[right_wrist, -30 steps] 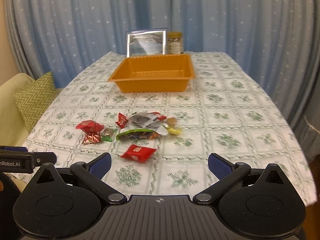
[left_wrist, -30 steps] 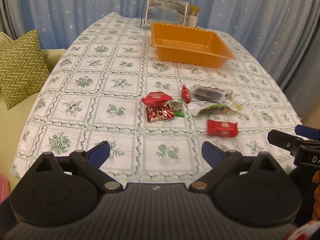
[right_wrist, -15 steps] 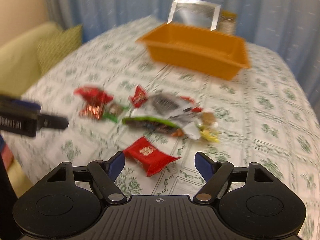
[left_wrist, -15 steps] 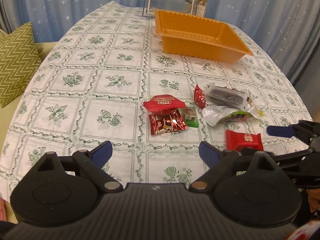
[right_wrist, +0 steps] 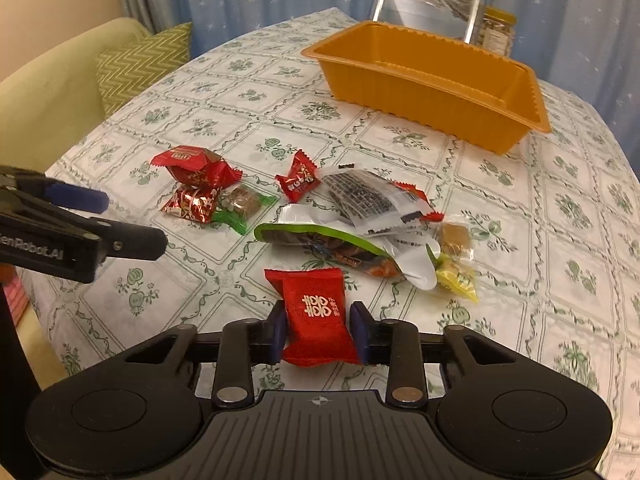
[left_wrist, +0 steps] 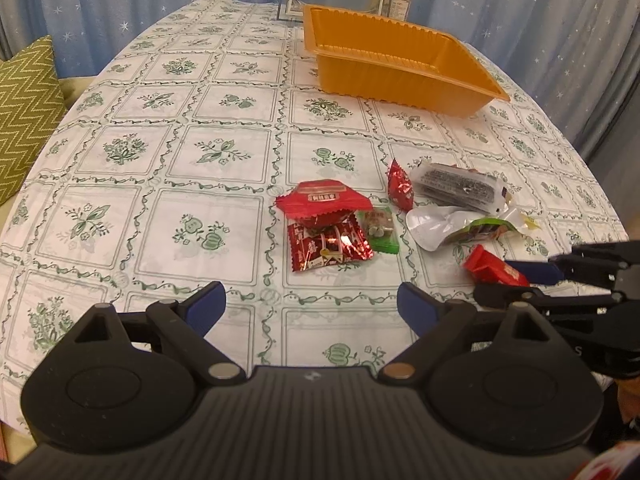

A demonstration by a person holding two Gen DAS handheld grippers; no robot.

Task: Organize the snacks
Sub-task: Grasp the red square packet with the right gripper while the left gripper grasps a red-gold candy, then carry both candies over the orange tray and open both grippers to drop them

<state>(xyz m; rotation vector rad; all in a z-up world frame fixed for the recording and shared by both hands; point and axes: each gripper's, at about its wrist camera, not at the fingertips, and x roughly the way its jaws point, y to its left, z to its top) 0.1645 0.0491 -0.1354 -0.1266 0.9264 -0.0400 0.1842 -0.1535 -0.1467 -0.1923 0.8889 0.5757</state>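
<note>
On the flowered tablecloth lies a loose pile of snacks: a red wrapped sweet [left_wrist: 324, 200], a red foil packet [left_wrist: 328, 246], a green candy [left_wrist: 380, 228], a dark packet [left_wrist: 456, 188] and a green-edged bag [right_wrist: 328, 244]. The orange tray [left_wrist: 400, 76] stands behind them with nothing seen inside. My right gripper [right_wrist: 319, 332] is closing, with its pads pressing both sides of a red snack packet [right_wrist: 316, 308] at the pile's near edge. The left wrist view shows the same red snack packet [left_wrist: 492, 268]. My left gripper [left_wrist: 312, 304] hovers open, short of the foil packet.
A framed picture [right_wrist: 428, 4] and a jar [right_wrist: 498, 30] stand behind the tray [right_wrist: 420, 96]. A green zigzag cushion [left_wrist: 24, 92] lies on a sofa [right_wrist: 44, 96] off the table's left side. Blue curtains close off the back. The table edge is just below both grippers.
Both grippers came down and closer to the snacks. The right gripper's jaws went from wide apart to closed around the red packet. The left gripper's jaws stayed apart.
</note>
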